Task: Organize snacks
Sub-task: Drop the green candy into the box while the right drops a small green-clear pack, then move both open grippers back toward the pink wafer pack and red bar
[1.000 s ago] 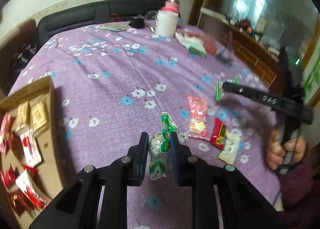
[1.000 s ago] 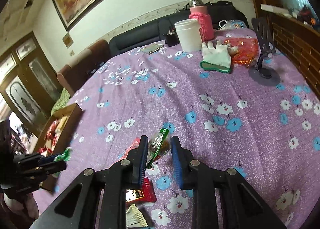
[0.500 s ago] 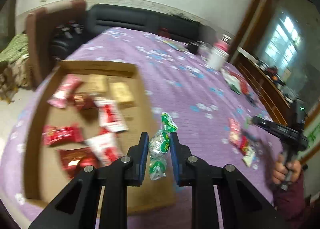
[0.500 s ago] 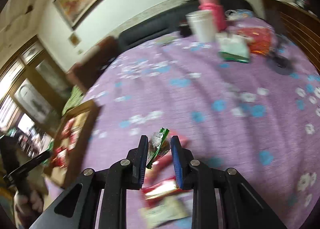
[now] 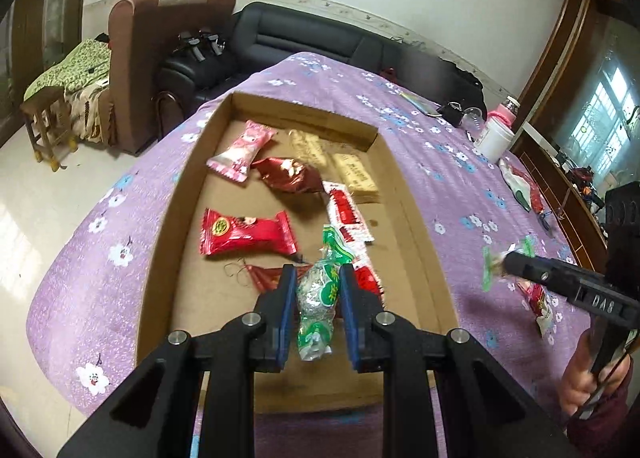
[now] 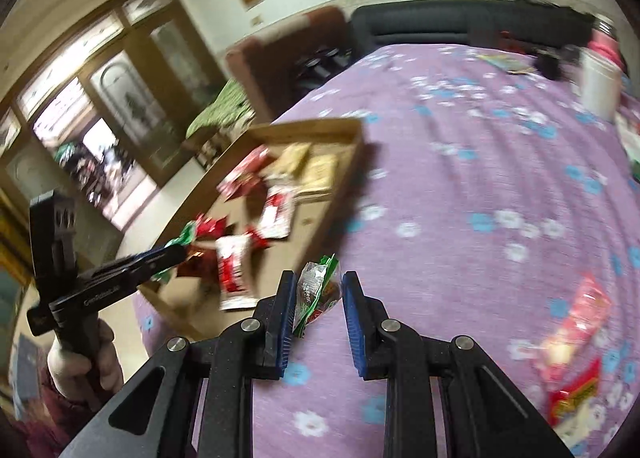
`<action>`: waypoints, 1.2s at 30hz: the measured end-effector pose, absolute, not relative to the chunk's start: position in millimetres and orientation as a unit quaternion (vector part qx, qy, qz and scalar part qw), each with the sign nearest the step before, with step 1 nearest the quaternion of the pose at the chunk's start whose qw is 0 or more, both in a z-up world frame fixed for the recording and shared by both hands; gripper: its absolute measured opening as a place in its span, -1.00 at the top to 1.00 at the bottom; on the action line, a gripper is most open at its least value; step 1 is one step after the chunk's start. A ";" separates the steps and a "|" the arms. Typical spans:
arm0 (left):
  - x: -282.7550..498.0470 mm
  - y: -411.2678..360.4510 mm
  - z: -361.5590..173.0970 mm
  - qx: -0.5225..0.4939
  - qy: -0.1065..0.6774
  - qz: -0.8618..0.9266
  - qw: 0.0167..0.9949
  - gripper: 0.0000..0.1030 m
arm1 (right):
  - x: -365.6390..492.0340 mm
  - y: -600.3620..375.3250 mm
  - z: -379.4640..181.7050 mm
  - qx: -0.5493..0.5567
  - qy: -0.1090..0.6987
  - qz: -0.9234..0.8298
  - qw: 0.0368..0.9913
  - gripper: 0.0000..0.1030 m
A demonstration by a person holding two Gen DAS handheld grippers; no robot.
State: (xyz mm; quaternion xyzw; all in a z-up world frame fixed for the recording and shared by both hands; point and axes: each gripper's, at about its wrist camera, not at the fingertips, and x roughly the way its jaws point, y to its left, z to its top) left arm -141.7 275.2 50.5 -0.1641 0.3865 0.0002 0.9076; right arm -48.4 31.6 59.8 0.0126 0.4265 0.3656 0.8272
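Note:
My left gripper (image 5: 317, 278) is shut on a green and silver candy (image 5: 320, 294) and holds it above the near end of the open cardboard box (image 5: 408, 193). The box holds several red, pink and tan snack packets. My right gripper (image 6: 319, 290) holds a green and silver snack packet (image 6: 314, 290) above the purple cloth, just right of the box (image 6: 344, 161); its jaws stand a little apart with the packet against the left pad. The view is blurred. The right gripper with its green packet (image 5: 492, 262) also shows in the left wrist view.
The table wears a purple flowered cloth (image 5: 440, 161). Loose red and pink snacks (image 6: 576, 334) lie at the right. A white tub (image 5: 494, 137), a pink bottle and a glove stand at the far end. A sofa and an armchair (image 5: 160, 57) lie beyond.
Both grippers have swung left with their snacks. The left one went from over the cloth to over the box. The right one left the loose snacks and now sits beside the box.

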 end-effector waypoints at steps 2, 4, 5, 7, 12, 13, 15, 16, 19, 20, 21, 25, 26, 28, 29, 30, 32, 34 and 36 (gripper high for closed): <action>-142.5 276.1 47.9 -0.163 0.389 0.002 0.907 0.60 | -53.2 50.6 59.0 -0.007 0.425 0.372 0.825 0.49; -142.8 276.1 46.1 -0.159 0.389 0.004 0.907 0.60 | -58.1 66.1 58.7 -0.025 0.420 0.376 0.825 0.49; -142.9 276.4 44.8 -0.159 0.390 0.005 0.907 0.60 | -58.9 73.1 58.8 -0.032 0.418 0.377 0.826 0.49; -141.9 277.0 42.9 -0.161 0.391 0.005 0.906 0.60 | -57.9 86.2 57.4 -0.046 0.416 0.378 0.826 0.49; -142.1 275.6 40.5 -0.161 0.392 0.005 0.906 0.53 | -56.7 113.4 48.0 -0.082 0.415 0.365 0.829 0.49; -141.7 274.7 40.6 -0.160 0.393 0.005 0.906 0.46 | -57.2 117.9 45.6 -0.090 0.415 0.362 0.830 0.49; -142.5 272.3 40.3 -0.155 0.393 0.005 0.906 0.38 | -58.9 122.7 42.3 -0.100 0.414 0.358 0.831 0.49; -142.6 271.2 40.2 -0.152 0.393 0.004 0.907 0.32 | -60.5 125.5 40.7 -0.107 0.412 0.356 0.832 0.49; -143.0 269.7 39.7 -0.151 0.392 0.003 0.907 -0.06 | -65.4 131.0 39.4 -0.131 0.402 0.346 0.837 0.49; -143.2 270.1 39.7 -0.154 0.390 0.005 0.908 -0.16 | -67.4 132.7 39.8 -0.136 0.399 0.345 0.839 0.49; -143.3 270.7 39.9 -0.156 0.388 0.007 0.908 -0.28 | -70.4 133.5 40.9 -0.143 0.393 0.343 0.841 0.43; -144.4 272.5 42.2 -0.163 0.386 0.009 0.908 -0.31 | -74.3 132.0 45.6 -0.142 0.377 0.341 0.850 0.00; -145.5 272.8 43.8 -0.164 0.384 0.009 0.909 -0.32 | -74.4 131.3 46.8 -0.138 0.376 0.342 0.850 -0.04; -148.1 272.6 46.8 -0.164 0.379 0.009 0.911 -0.43 | -74.0 127.4 50.3 -0.127 0.376 0.344 0.851 -0.08; -149.8 272.3 48.3 -0.165 0.376 0.009 0.912 -0.46 | -74.3 125.2 52.0 -0.123 0.374 0.341 0.853 -0.10; -150.6 271.9 49.3 -0.166 0.375 0.009 0.912 -0.49 | -75.4 122.6 54.0 -0.119 0.372 0.339 0.856 -0.14; -151.3 270.8 51.3 -0.167 0.374 0.008 0.912 -0.49 | -76.7 115.8 58.3 -0.110 0.367 0.335 0.861 -0.25; -151.8 269.6 53.3 -0.168 0.374 0.007 0.912 -0.50 | -78.0 108.0 62.4 -0.098 0.361 0.328 0.867 -0.37; -153.0 268.0 55.5 -0.170 0.373 0.007 0.912 -0.53 | -78.1 96.9 67.1 -0.082 0.356 0.317 0.875 -0.49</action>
